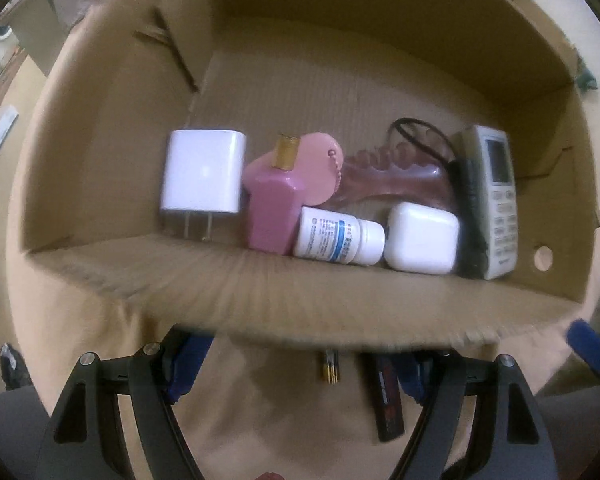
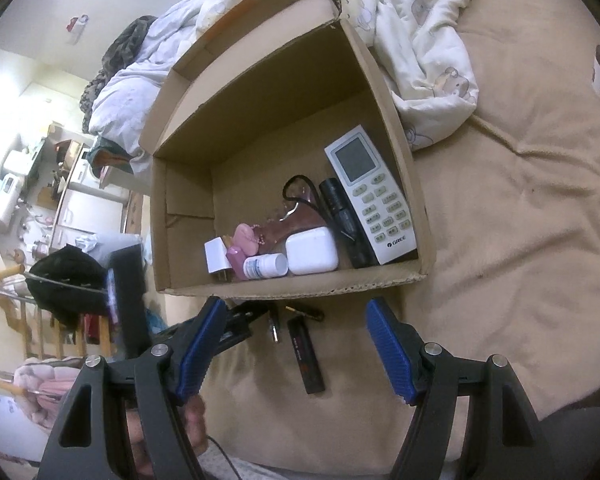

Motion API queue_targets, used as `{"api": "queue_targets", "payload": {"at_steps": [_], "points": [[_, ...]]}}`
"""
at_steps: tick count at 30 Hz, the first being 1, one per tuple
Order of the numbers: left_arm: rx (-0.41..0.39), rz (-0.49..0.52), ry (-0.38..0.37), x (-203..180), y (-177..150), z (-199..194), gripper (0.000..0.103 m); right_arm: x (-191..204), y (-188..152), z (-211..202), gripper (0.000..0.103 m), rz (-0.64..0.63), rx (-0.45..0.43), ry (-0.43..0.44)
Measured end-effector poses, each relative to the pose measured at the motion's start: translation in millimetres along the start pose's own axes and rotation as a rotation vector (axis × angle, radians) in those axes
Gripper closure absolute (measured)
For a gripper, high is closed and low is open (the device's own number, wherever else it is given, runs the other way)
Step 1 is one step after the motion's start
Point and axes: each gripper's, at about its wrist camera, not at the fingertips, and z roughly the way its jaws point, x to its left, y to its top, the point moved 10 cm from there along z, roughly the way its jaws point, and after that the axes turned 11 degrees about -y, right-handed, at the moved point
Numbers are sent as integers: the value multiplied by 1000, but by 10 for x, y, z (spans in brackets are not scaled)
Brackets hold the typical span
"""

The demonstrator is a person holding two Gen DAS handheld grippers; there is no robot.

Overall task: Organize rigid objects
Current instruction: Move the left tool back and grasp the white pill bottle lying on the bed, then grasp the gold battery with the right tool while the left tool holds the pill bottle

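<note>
Open cardboard box (image 2: 410, 184) at centre frame in the right wrist view, resting on a tan blanket (image 2: 520, 240); plain brown, corrugated edges, flaps raised at upper left. Same box (image 1: 340, 304) filling most of the left wrist view, near wall low across the middle.

Inside, crowded along the near wall: white wall charger (image 1: 204, 174) with two metal prongs at left; pink bottle (image 1: 274, 208) with a gold cap just beside it, touching a round pink disc (image 1: 320, 164); white pill bottle (image 1: 340, 242) with a blue-printed label, lying on its side; glossy white rounded case (image 1: 422, 242) just right of it. Behind these, a translucent pink clip-like piece (image 1: 384, 178), blurred, under a black loop. At right, a black cylinder (image 2: 346, 220) lying along a white remote control (image 2: 370, 196) with grey screen and pale buttons.

Outside the box, below its near wall: slim black stick with red print (image 2: 306, 356), lying on the blanket, plus a smaller dark item with a gold end (image 2: 304, 312) near the wall.

Right gripper (image 2: 296, 346) at lower frame, blue pads (image 2: 390, 350) spread wide apart, nothing between them but the black stick lying below. Left gripper (image 1: 296, 364) likewise spread, tips partly hidden behind the box wall, gripping nothing.

White rumpled bedding (image 2: 420, 40) at upper right; cluttered room at far left.
</note>
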Motion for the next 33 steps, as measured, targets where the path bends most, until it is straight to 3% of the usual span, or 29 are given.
{"api": "queue_targets", "payload": {"at_steps": [1,4,5,11,17,22,25,27,29,33], "points": [[2,2,6,3,3,27,29,2,7,-1,26,-1,-1,2],[9,18,34,15,34,78,56,-3,23,-2,26,3,1,10],[9,27,36,9,35,79,58,2,28,2,26,4,2,11],[15,84,69,19,26,-89,59,68,0,45,26,-19,19,18],[7,116,65,47,-52,-586,59,193,-120,159,26,-52,73,46],[-63,124,79,231,-94,-1021,59,395,-291,325,26,-67,173,140],[-139,173,160,389,-24,-1142,59,550,-369,426,27,-93,210,160],[-148,154,170,554,-55,-1136,59,648,-395,496,39,-105,228,169],[-121,97,108,631,-53,-1078,59,737,-450,609,54,-144,256,141],[-130,76,98,652,8,-1087,59,845,-540,841,65,-214,279,50]]}}
